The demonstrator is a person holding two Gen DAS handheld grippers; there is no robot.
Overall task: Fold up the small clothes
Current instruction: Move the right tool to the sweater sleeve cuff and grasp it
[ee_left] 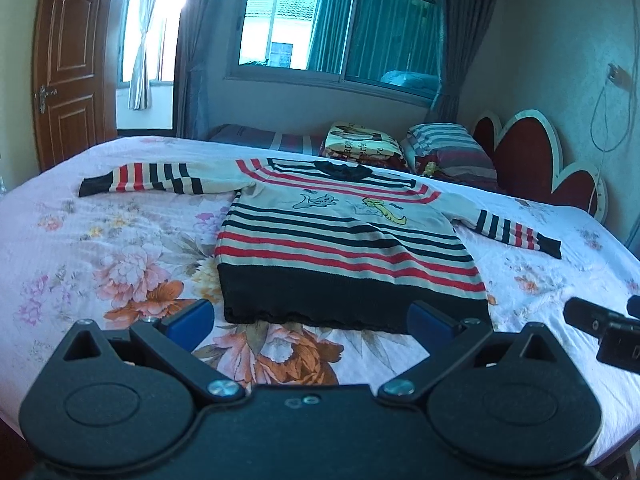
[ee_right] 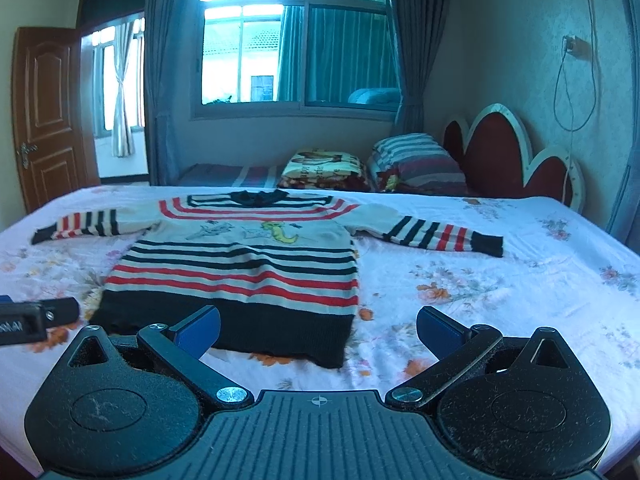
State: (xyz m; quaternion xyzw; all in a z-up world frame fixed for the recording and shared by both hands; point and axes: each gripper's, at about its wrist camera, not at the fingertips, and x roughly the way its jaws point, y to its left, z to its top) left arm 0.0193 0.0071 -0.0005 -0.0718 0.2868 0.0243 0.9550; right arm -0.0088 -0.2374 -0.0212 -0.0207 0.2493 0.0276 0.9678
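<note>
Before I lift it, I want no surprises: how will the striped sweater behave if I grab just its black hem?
The sweater looks like soft knit lying flat on the bed, so it will likely droop from the grip. Its spread sleeves will probably trail. The thick ribbed hem should grip well rather than slip.

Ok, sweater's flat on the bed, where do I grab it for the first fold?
Probably the sleeve cuffs: left hand-held gripper takes the left cuff, right hand-held gripper the right cuff, each from the outer side. Both sleeves lie spread out, ends free on the bed.
</note>
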